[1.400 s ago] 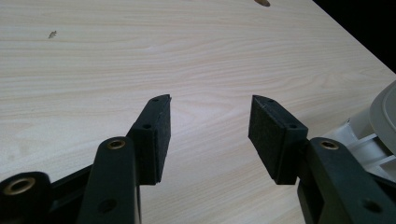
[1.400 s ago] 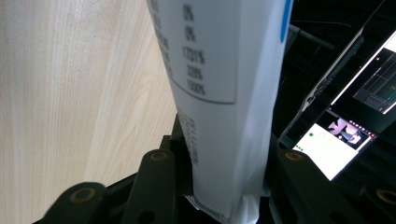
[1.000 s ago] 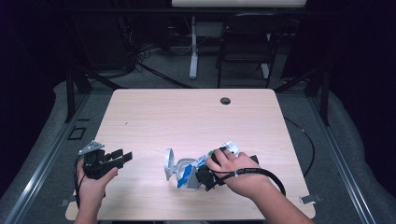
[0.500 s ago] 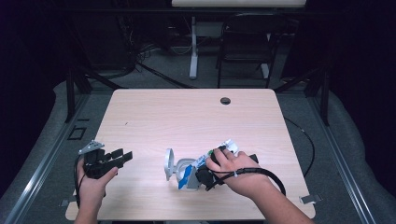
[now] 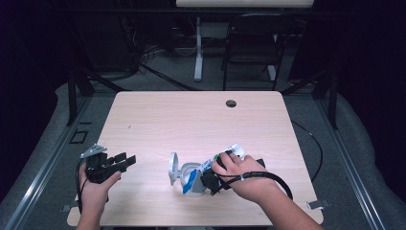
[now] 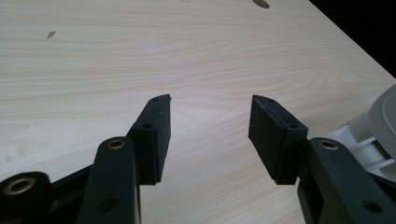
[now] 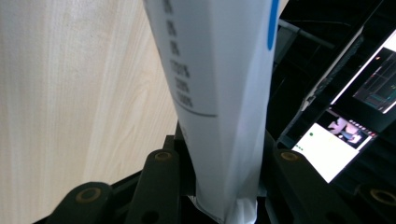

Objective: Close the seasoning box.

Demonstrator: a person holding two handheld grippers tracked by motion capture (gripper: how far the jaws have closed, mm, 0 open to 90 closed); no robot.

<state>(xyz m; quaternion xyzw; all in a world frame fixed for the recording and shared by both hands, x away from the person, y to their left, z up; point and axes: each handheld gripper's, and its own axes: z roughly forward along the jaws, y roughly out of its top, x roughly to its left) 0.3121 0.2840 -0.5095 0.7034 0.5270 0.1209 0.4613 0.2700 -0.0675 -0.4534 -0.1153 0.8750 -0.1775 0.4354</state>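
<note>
Right tool [image 7: 224, 154] tighter on crinkled white pouch [image 7: 219, 93].

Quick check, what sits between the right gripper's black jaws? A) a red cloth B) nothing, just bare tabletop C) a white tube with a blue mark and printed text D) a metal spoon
C: in the right gripper view the white tube with a blue mark and printed text runs up from between the right gripper jaws, which close against its crimped end.

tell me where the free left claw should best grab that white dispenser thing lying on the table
Probably its round flat end, which faces the open left claw. Come in level from that side and pinch the thin disc edge; the right claw already holds the white-and-blue tube at the other end.
</note>
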